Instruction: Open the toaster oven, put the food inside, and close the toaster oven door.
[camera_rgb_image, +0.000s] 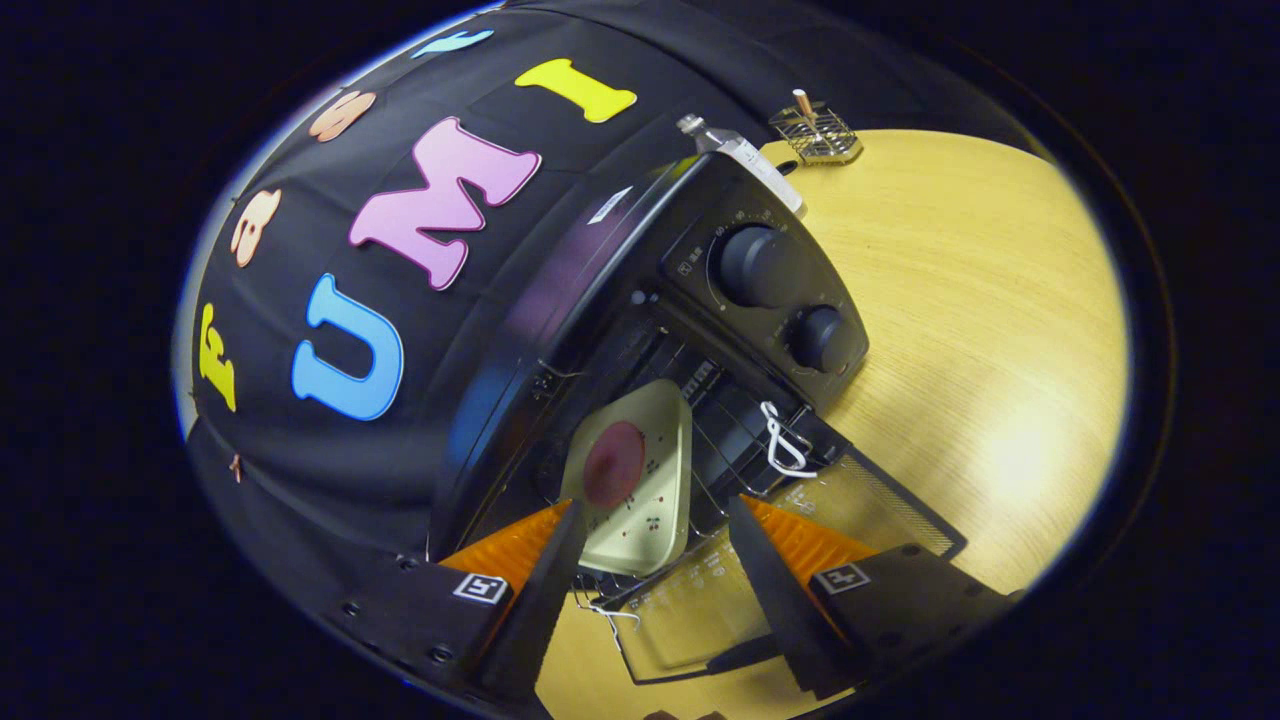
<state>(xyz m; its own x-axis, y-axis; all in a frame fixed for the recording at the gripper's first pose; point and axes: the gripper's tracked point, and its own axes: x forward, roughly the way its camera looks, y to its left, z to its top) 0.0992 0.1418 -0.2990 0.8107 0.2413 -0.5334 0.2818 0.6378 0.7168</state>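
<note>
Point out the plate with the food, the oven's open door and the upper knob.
plate (650, 500): gripper view, bare rim beside the food, between the open fingers.
open door (690, 610): gripper view, glass pane.
upper knob (755, 265): gripper view, knob face.

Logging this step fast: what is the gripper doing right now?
Gripper: open, holding nothing; its fingers flank the near end of the plate with food on the toaster oven rack.
</note>
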